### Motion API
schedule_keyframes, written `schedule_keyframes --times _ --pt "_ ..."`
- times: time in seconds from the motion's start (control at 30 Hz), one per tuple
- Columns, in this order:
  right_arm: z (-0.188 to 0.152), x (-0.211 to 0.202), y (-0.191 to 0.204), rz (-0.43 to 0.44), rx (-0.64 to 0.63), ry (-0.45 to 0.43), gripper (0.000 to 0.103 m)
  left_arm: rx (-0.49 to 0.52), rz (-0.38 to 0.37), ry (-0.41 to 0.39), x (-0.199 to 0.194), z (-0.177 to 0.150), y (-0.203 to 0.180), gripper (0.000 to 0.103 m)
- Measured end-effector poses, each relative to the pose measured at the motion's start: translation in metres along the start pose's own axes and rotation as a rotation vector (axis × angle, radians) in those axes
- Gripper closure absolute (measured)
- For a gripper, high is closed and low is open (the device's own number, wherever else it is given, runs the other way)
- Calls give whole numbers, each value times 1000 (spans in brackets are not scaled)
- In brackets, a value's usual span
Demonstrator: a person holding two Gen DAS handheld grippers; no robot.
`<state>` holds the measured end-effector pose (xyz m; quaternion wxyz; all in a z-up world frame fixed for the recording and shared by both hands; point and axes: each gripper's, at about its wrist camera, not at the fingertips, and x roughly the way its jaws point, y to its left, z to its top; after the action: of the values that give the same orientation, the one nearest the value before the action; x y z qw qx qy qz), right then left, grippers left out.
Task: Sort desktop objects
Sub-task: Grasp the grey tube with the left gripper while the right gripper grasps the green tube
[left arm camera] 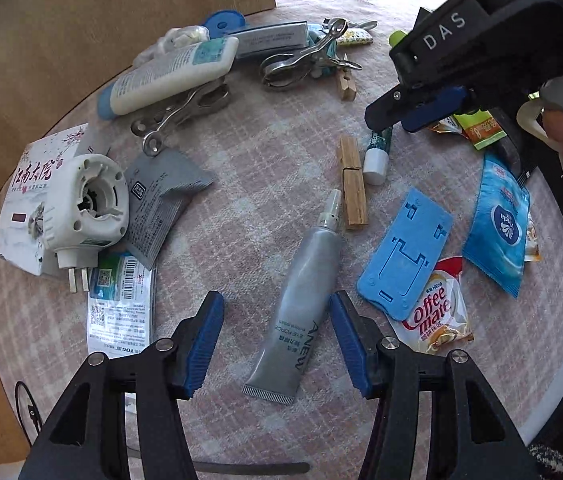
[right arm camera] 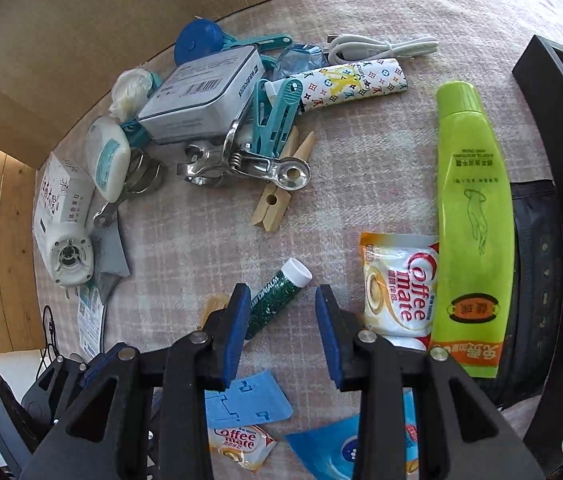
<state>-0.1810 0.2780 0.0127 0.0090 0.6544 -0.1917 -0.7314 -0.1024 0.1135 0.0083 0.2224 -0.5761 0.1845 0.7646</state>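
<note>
The left tool (left arm camera: 277, 340) points steeply down at the bench (left arm camera: 265, 160), its blue pads spread wide and gripping nothing. The lower half of a grey ANEW cream tube (left arm camera: 297, 304) lies on the cloth between them, touched by neither pad, its nozzle pointing away. Just right of that tube lie a blue plastic phone stand (left arm camera: 405, 256) and a Coffee mate sachet (left arm camera: 437, 312); just left, a barcoded packet (left arm camera: 121, 304) and a white plug-in device (left arm camera: 85, 208).

The right tool (right arm camera: 281, 332) also points down, its jaws at a middling gap and empty. The green glittery body of a white-capped lip balm stick (right arm camera: 277, 300) runs between the pads; whether the left pad touches it cannot be told. To its right a second Coffee mate sachet (right arm camera: 401, 284) lies beside a lime-green hand cream tube (right arm camera: 469, 208).

Farther off lie a wooden clothespin (right arm camera: 277, 200), a steel clip (right arm camera: 249, 164), a white lotion tube (right arm camera: 107, 156) and a grey tin box (right arm camera: 201, 96), all in one heap near a brown cardboard sheet (right arm camera: 101, 20).
</note>
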Motion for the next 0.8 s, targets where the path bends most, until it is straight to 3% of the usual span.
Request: schedule_keyframes --times 0.17,0.27,0.33,0.4,0.6,0.8 --pt "-1 4 13 -1 -30 20 70 -28 -28 -15 2 11 0 56" --pt "-6 6 22 -29 -75 9 71 -41 -25 -29 1 13 -1 68" --pt "-9 7 28 -42 -107 -5 79 -48 -20 -36 0 13 -1 79" --pt "-11 10 31 -44 -121 -1 86 -62 -16 -38 -1 12 0 79" --pt "-19 8 34 -36 -156 -11 87 -146 -18 -48 -6 3 11 80" --pt "-35 -25 26 10 -187 -69 87 -217 -31 -93 -29 -6 22 80"
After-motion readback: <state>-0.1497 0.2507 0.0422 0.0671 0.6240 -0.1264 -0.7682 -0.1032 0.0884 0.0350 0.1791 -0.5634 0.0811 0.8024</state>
